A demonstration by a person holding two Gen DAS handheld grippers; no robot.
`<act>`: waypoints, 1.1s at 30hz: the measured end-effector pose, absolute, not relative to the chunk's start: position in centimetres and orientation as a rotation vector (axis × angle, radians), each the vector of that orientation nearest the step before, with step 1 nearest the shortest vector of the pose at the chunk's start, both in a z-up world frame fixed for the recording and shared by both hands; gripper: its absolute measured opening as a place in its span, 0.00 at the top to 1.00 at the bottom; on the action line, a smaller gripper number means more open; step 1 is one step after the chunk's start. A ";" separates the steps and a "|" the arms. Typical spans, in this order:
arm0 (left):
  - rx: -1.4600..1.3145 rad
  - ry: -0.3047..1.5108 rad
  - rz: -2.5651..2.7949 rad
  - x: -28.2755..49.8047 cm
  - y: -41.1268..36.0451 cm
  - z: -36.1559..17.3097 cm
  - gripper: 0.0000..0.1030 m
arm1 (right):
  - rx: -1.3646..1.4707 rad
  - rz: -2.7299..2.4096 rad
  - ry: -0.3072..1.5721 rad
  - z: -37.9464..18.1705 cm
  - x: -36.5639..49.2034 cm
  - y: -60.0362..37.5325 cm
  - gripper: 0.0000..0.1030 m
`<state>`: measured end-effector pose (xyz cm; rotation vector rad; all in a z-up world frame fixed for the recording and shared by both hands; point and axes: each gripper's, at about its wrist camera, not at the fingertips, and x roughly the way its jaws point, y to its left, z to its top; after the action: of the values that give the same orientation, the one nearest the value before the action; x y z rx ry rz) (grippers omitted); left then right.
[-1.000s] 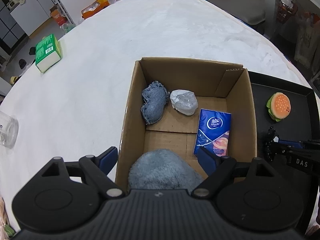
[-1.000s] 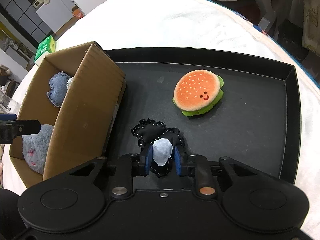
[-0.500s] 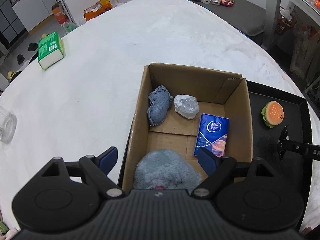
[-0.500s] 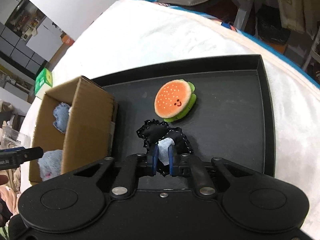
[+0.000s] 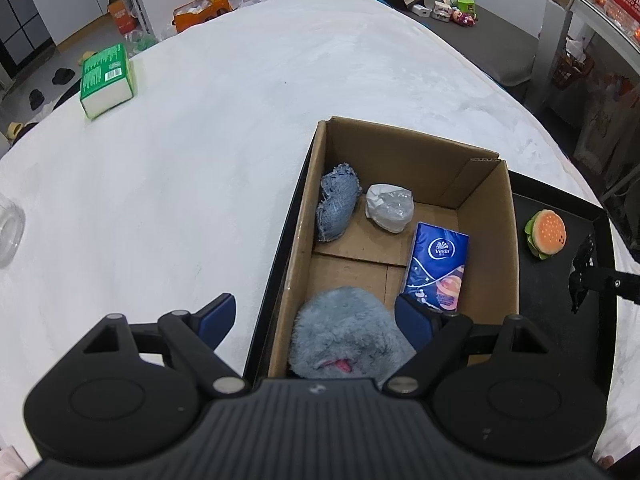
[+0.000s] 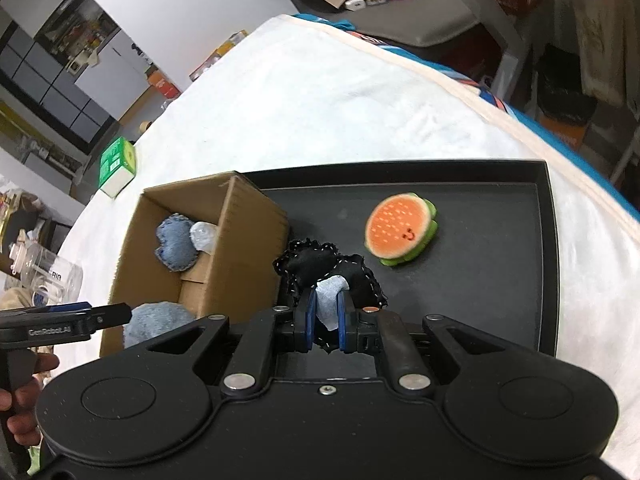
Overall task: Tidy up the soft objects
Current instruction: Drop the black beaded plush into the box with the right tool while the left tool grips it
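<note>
Clamped tight, my right gripper [image 6: 323, 322] pinches the pale blue tag of a black plush toy [image 6: 326, 270] with white stitching round its edge; the toy hangs from my pads above the black tray [image 6: 500, 264], near its left end. Farther out and to the right on that tray lies a burger plush [image 6: 402, 234], orange bun up, green trim below, well apart from my catch.

Spread wide and holding nothing, my left gripper [image 5: 316, 318] hovers at the near end of the cardboard box [image 5: 490, 240], one finger outside its left wall and the other over its inside. Just beyond these fingers, at the near end of the box, sits a fluffy grey-blue plush [image 5: 344, 334] with a bit of pink showing. Past it, along the right wall, lies a blue Vinda tissue pack [image 5: 436, 268]. At the far end a denim heart cushion [image 5: 336, 206] leans by the left wall, with a crumpled clear plastic bag [image 5: 390, 206] just beside it on the right.

Box and tray stand side by side on the white cloth-covered table [image 5: 192, 160]. Far off to the left on that cloth rests a green tissue box [image 5: 106, 80], and a clear glass jar [image 5: 10, 228] shows at the left edge.
</note>
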<state>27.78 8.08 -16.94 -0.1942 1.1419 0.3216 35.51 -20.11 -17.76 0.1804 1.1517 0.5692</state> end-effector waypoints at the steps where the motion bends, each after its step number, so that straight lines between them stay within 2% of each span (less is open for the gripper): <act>1: -0.200 1.140 0.318 27.7 8.2 -17.0 0.17 | 0.177 0.573 1.148 -17.5 35.5 -19.9 0.89; 16: -0.240 1.124 0.273 26.5 9.1 -17.7 0.18 | 0.027 0.663 1.076 -13.0 34.7 -13.9 0.89; 20: -0.277 1.108 0.284 26.0 9.7 -17.6 0.22 | -0.027 0.701 1.062 -12.2 34.6 -11.8 0.89; 23: -0.308 1.090 0.283 25.8 10.0 -17.6 0.33 | -0.072 0.724 1.055 -12.0 34.5 -10.2 0.89; 25: -0.324 1.087 0.282 25.8 10.3 -17.7 0.44 | -0.111 0.737 1.046 -12.0 34.3 -9.2 0.89; 33: -0.398 1.078 0.283 26.0 11.5 -18.1 0.64 | -0.263 0.800 1.033 -12.4 33.7 -5.2 0.88</act>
<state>26.03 11.51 -18.12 -0.3984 1.0781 0.2831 33.72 -5.16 -12.37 -0.2633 1.0325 0.7995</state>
